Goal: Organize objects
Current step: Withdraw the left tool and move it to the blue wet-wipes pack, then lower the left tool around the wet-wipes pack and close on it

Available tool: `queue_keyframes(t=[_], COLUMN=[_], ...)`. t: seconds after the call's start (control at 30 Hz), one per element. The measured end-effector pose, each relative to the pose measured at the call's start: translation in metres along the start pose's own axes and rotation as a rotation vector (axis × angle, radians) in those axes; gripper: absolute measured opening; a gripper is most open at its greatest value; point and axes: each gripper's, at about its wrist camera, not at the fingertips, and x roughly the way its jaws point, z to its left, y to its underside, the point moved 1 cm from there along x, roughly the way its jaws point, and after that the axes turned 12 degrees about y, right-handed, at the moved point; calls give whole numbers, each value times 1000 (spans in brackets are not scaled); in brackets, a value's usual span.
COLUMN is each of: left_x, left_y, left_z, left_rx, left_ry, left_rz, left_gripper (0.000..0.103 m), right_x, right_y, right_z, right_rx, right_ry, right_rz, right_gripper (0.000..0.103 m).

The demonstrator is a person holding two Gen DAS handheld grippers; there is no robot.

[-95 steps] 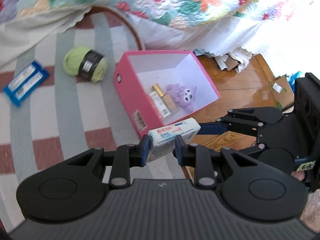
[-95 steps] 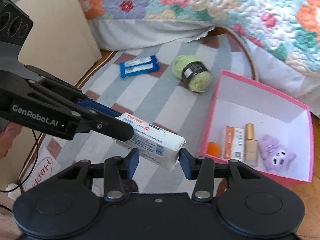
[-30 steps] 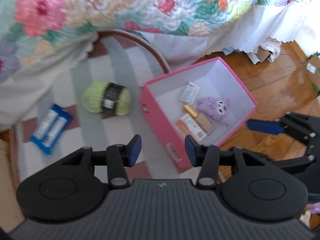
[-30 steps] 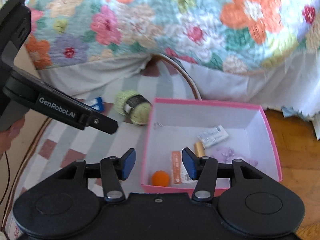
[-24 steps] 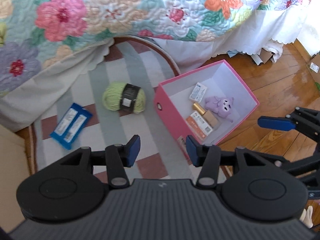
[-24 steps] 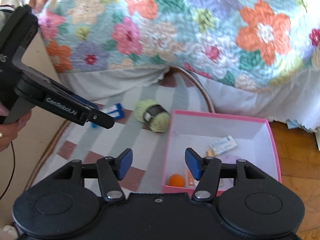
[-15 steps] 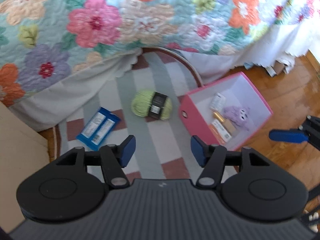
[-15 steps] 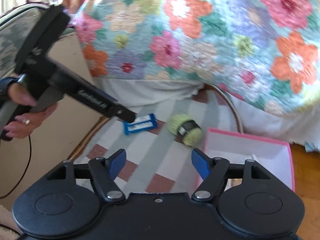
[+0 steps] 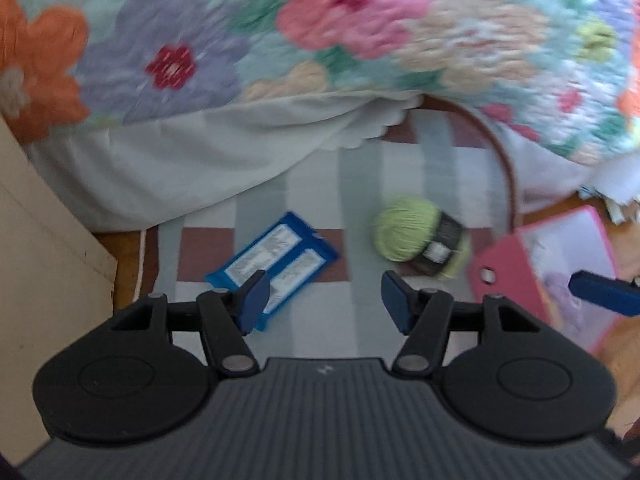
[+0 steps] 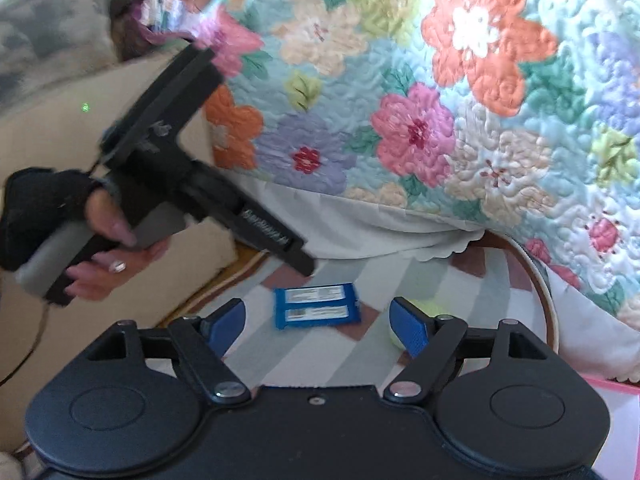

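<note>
A blue twin-pack packet [image 9: 276, 264] lies on the striped rug, just beyond my left gripper [image 9: 324, 302], which is open and holds nothing. Its left fingertip overlaps the packet's near corner in the picture. A green yarn ball [image 9: 420, 240] with a dark label lies to the right, next to the pink box [image 9: 508, 272]. In the right wrist view my right gripper [image 10: 316, 322] has its jaws opening and empty, with the packet [image 10: 316, 306] framed beyond them. The yarn ball [image 10: 424, 308] peeks out behind its right finger. The left gripper [image 10: 300, 260] points down above the packet, held by a hand [image 10: 100, 248].
A floral quilt [image 9: 340, 40] and white bed skirt [image 9: 192, 168] hang over the rug's far side. A beige cabinet side [image 9: 44, 240] stands at the left. Wooden floor shows past the rug's edge. The box holds a purple plush toy [image 9: 560, 292].
The tissue pack held earlier now lies in the pink box. Both grippers have swung left, away from the box and towards the blue packet and the yarn. Their jaws have widened.
</note>
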Motion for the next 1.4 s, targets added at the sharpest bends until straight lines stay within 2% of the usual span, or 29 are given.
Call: queue_keyframes(t=[0.17,0.33,0.4,0.5,0.57,0.73,1.0,1.17,1.4], left_x=[33,62,70,79,82,90,97,97,99], left_y=[8,24,31,41,47,57,64,64,68], left_z=[39,60,66,78,87,98,109,113,122], left_rx=[-71,-96,-113,-161,-189,-204,-252,-282,-323], left_ry=[-21,-43,-59,-55,-45,-53,-9,11,25], left_rz=[-9,16,18,7,-9,-23,-59,-73,-92], left_gripper=[58,55,43,36,35,30,27,27,27], right_x=[71,121,138,159,174,207,241,259,275], right_y=[9,17,19,23,22,19,21,25,32], right_z=[-3,-6,-11,-23,-28,-23,-15,-17,-16], right_rx=[88,149,194,308,359,411,398,411,463], right_ry=[13,22,-6,-78,-81,-89,-27,-4,-46], right_rz=[46,123,174,221,238,286,328,352,399], right_gripper=[83,83,83,83,82,69,36,32,32])
